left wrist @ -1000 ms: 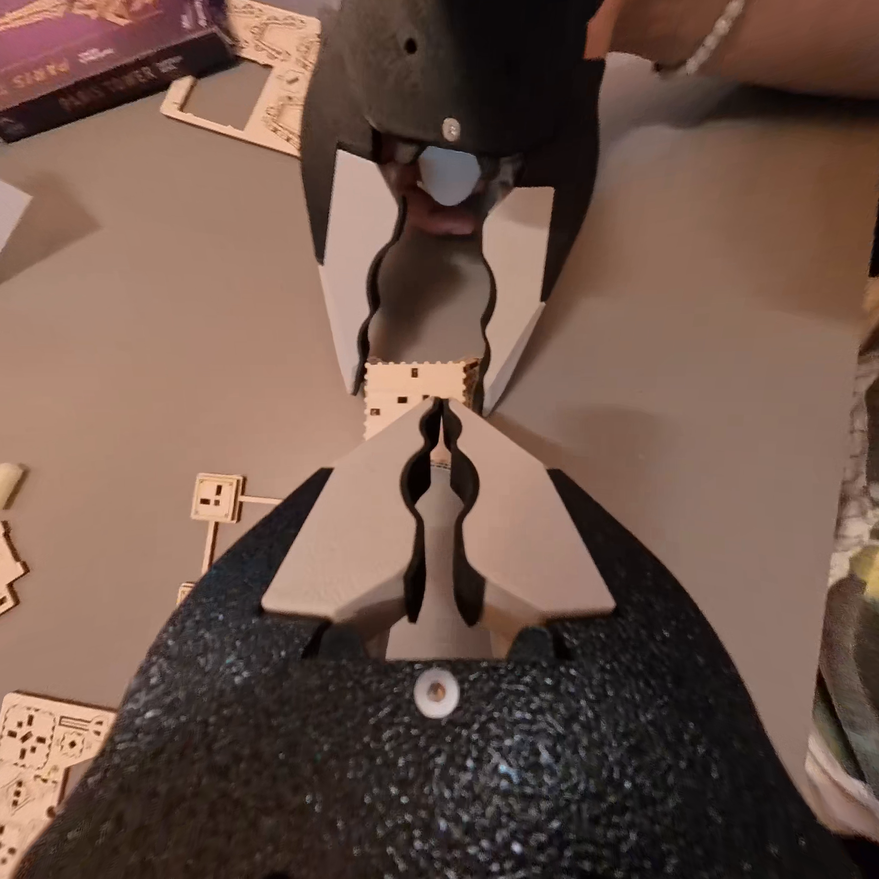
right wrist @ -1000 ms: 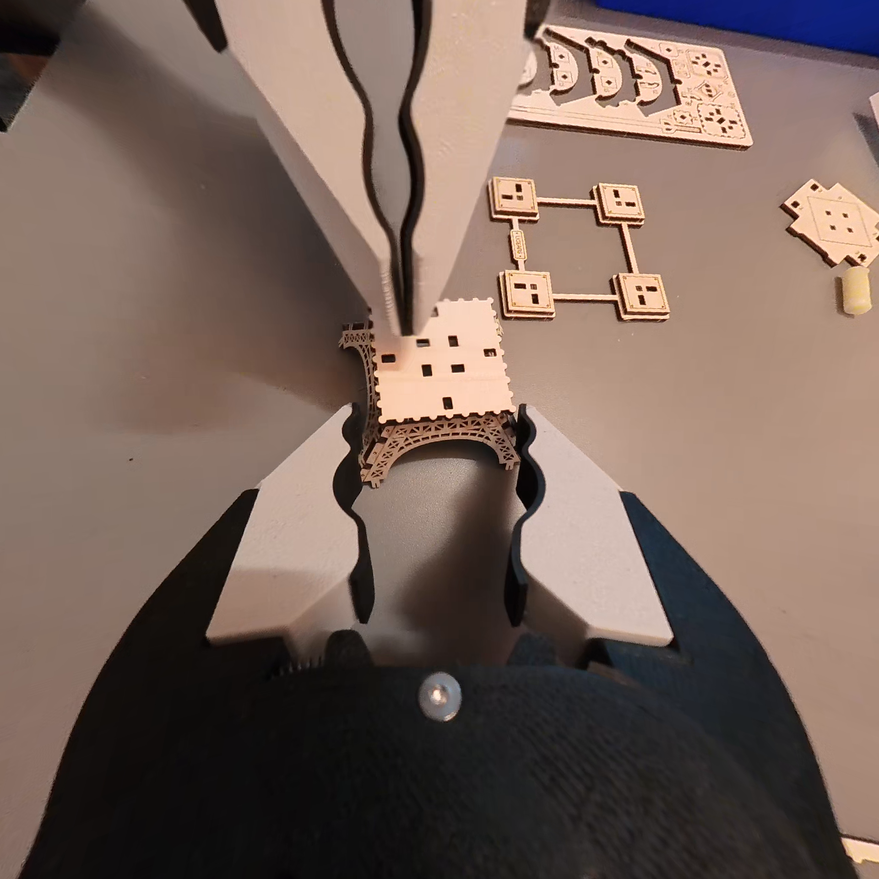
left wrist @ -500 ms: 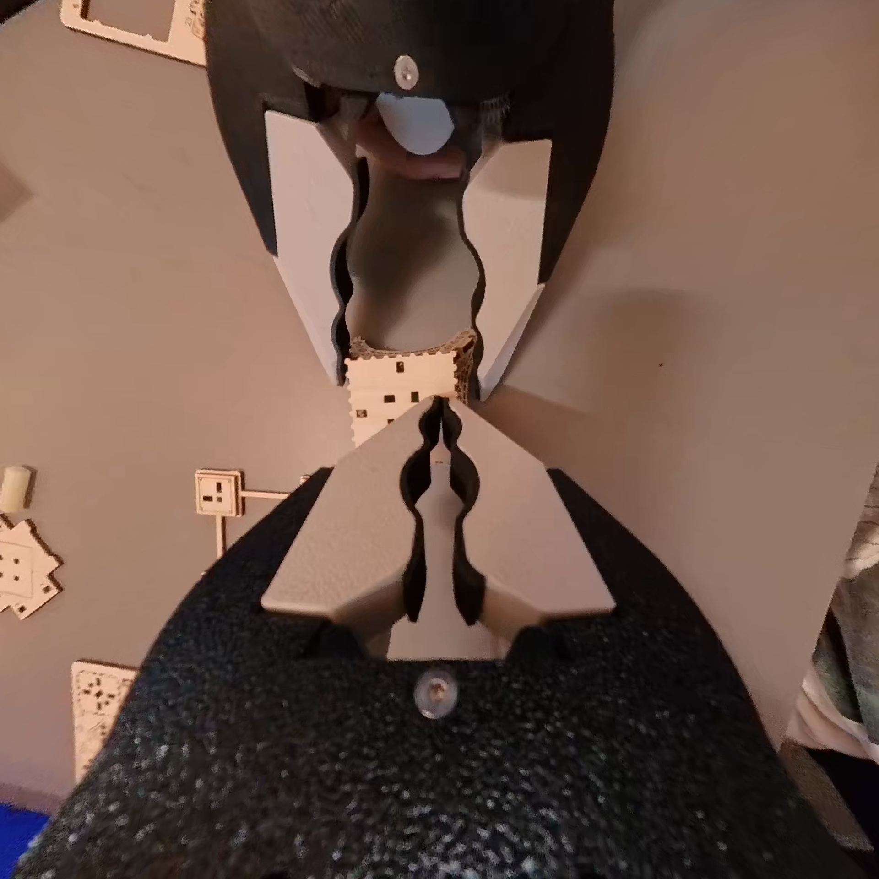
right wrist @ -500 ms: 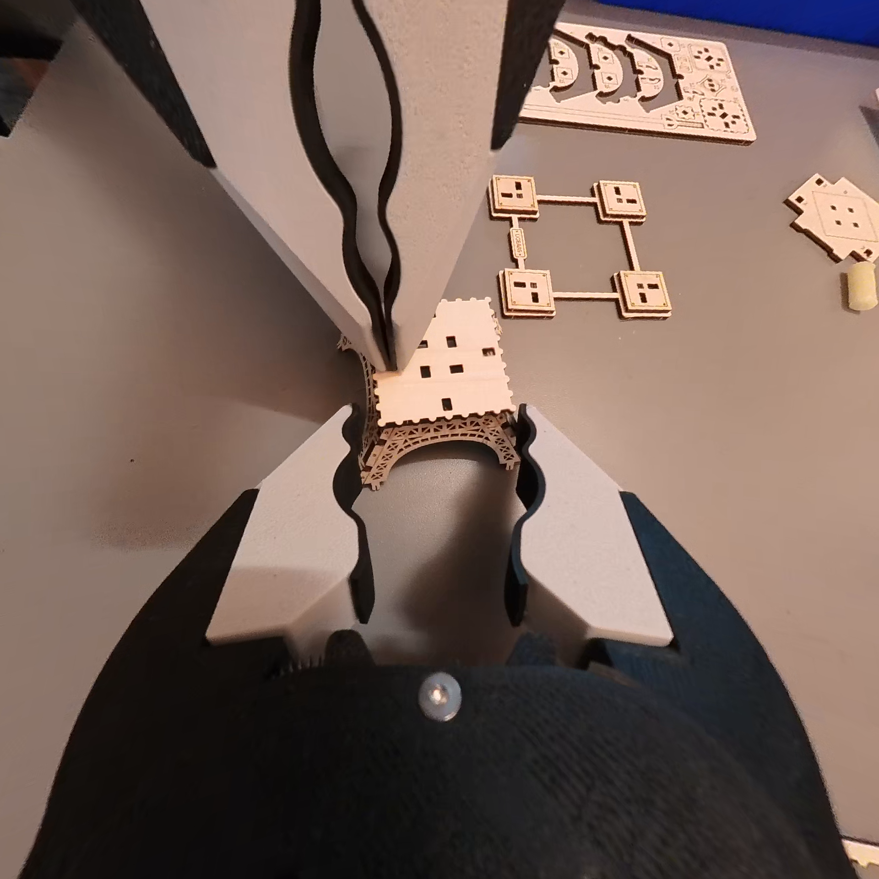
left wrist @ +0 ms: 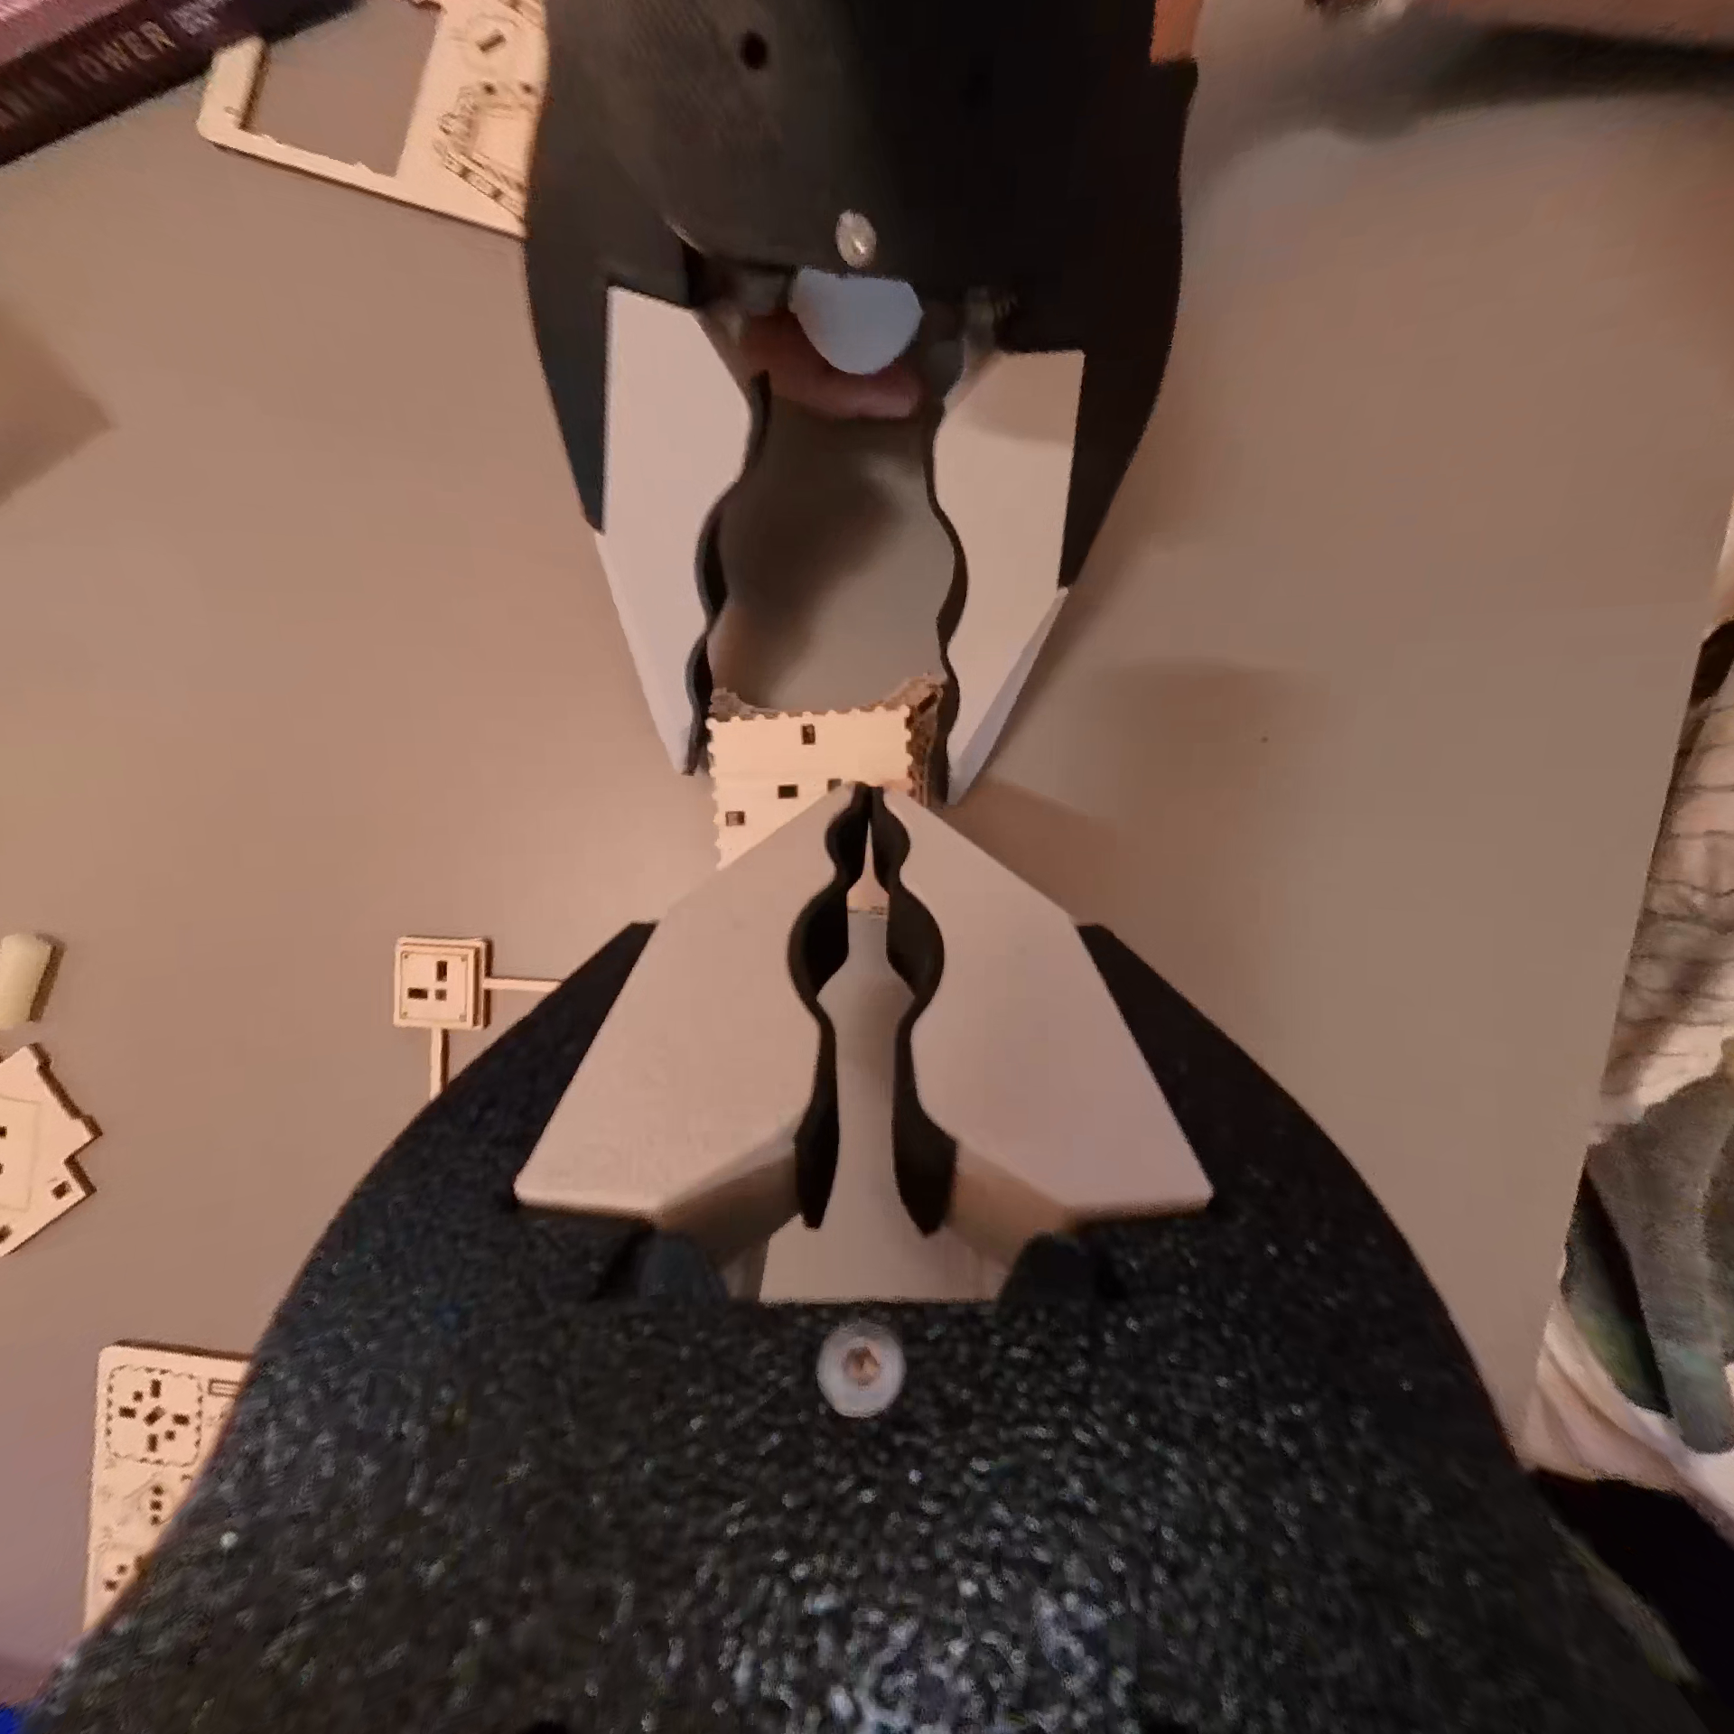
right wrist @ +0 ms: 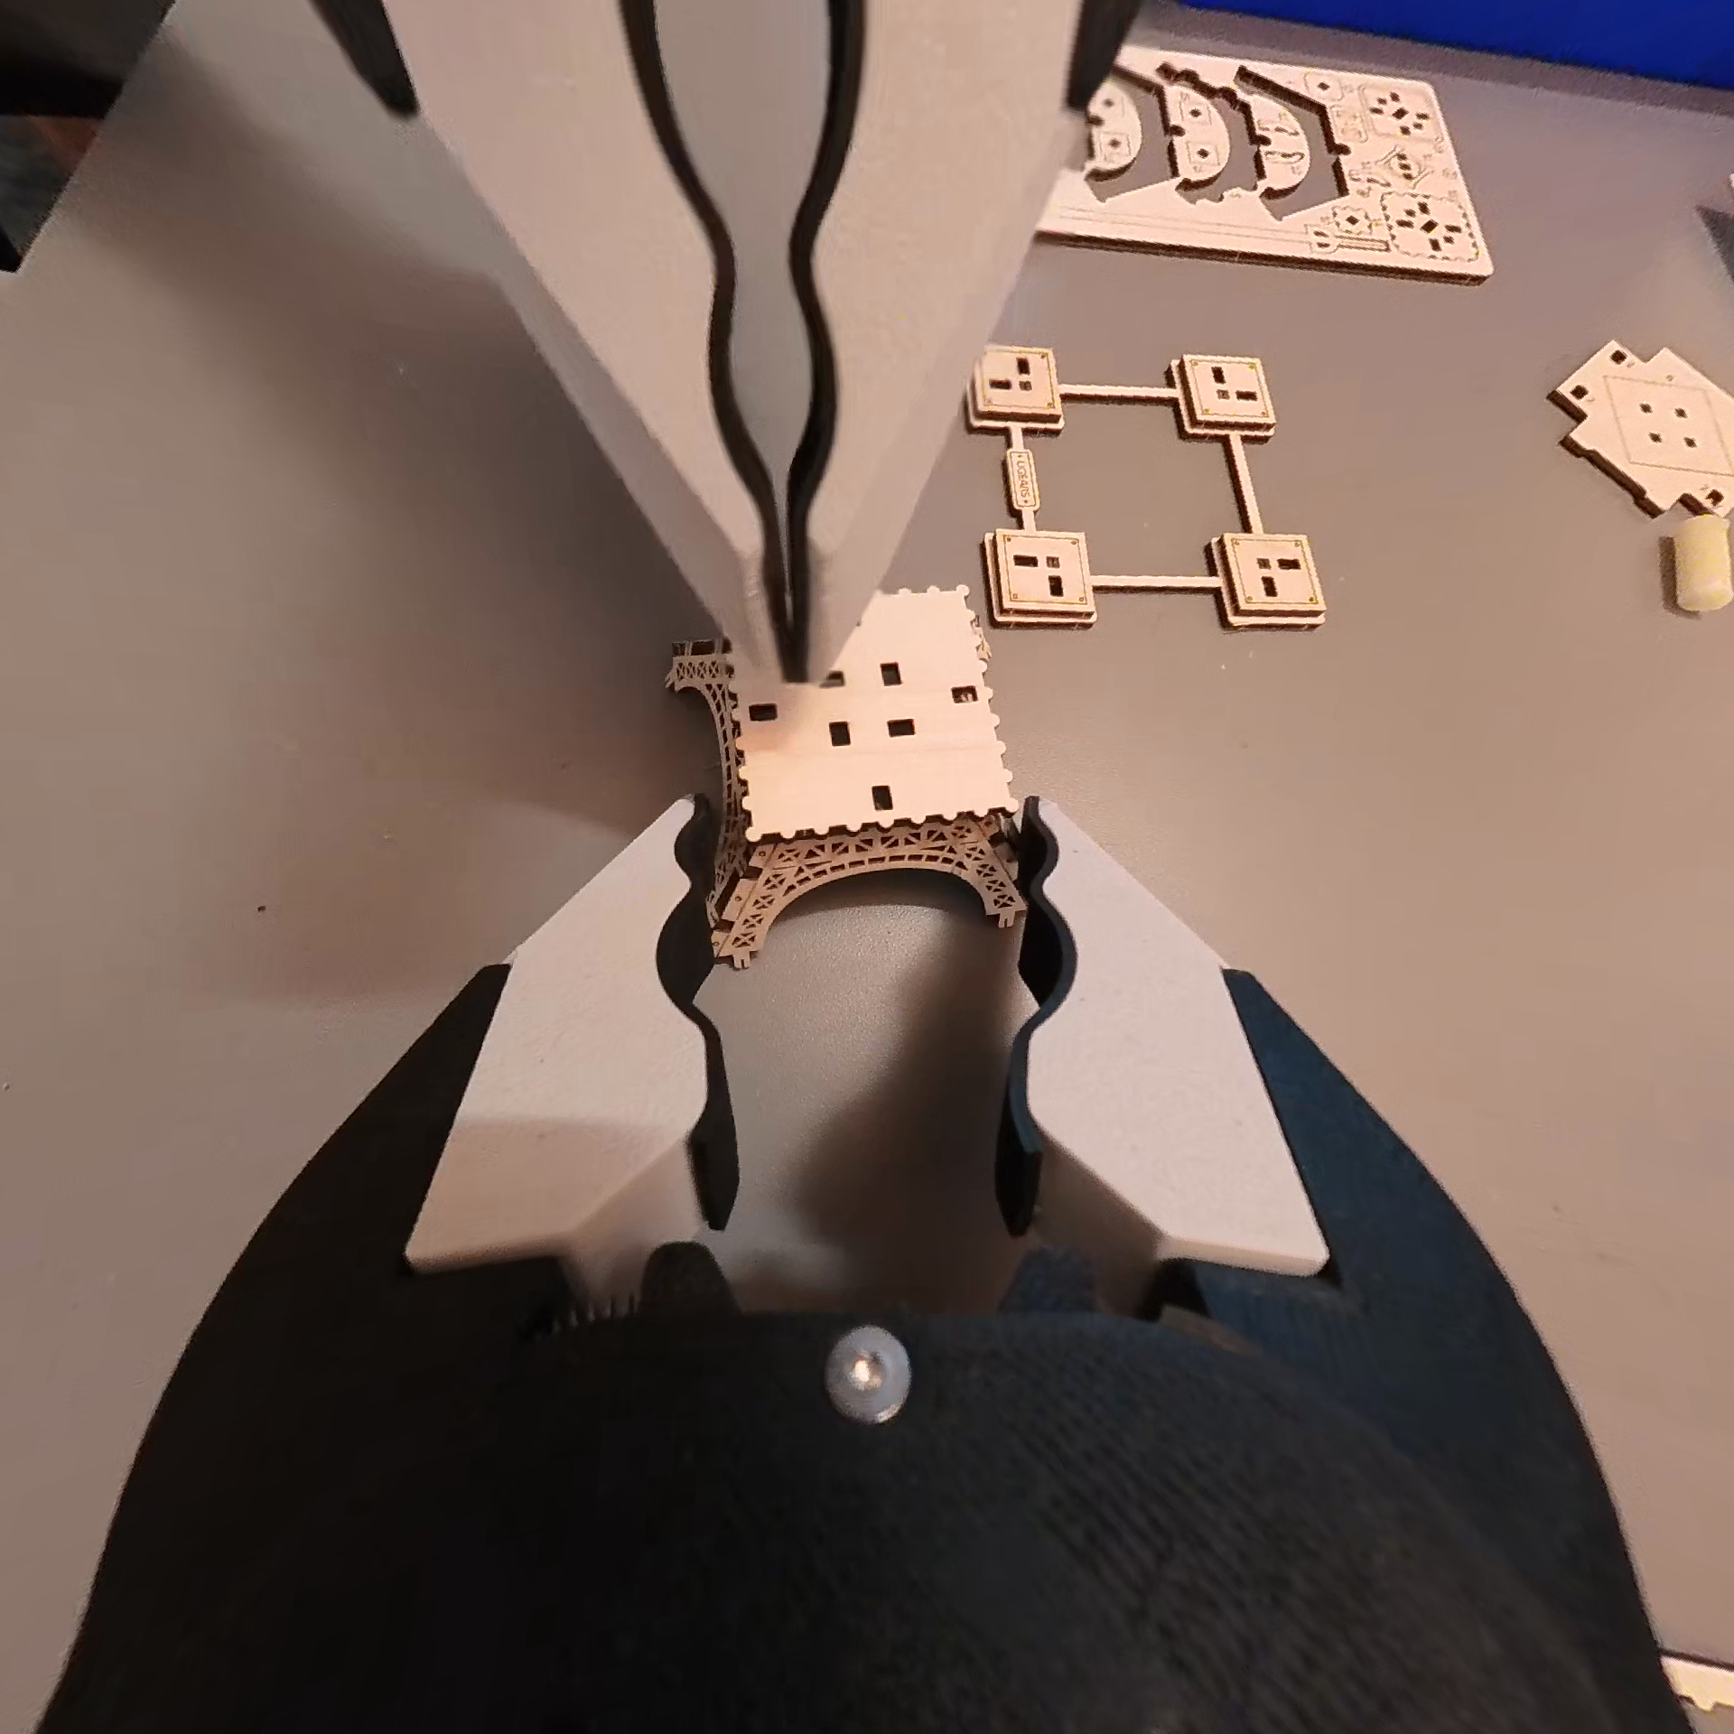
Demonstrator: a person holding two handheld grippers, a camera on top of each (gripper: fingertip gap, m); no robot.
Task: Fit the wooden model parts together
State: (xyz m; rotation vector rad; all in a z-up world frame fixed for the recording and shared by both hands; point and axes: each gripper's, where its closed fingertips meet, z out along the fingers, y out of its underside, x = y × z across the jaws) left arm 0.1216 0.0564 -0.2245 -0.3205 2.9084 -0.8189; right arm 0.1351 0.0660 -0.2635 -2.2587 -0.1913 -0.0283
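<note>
The wooden tower base (right wrist: 873, 751) has lattice arch legs and a square slotted top plate. My right gripper (right wrist: 863, 844) is shut on it, one finger on each side of the legs, holding it at the grey table (right wrist: 281, 657). My left gripper (right wrist: 788, 657) comes in from the opposite side, shut, with its tips on the plate near its far left corner. In the left wrist view, my left gripper (left wrist: 863, 793) touches the base (left wrist: 798, 751), which sits between the fingers of the right gripper (left wrist: 821, 751). I cannot tell whether the left tips pinch a small part.
A frame of four linked wooden squares (right wrist: 1145, 488) lies right of the base. Behind it lies a cut-out parts sheet (right wrist: 1314, 169). A cross-shaped plate (right wrist: 1661, 432) and a small pale cylinder (right wrist: 1698, 572) lie far right. The left wrist view shows a dark box (left wrist: 94, 56) and fabric (left wrist: 1651, 1032) past the table edge. My hands' fingertips stand some 4 centimetres from each other.
The left gripper's tips slid a little toward the plate's left edge, then back toward the corner. The right gripper has kept its hold on the base.
</note>
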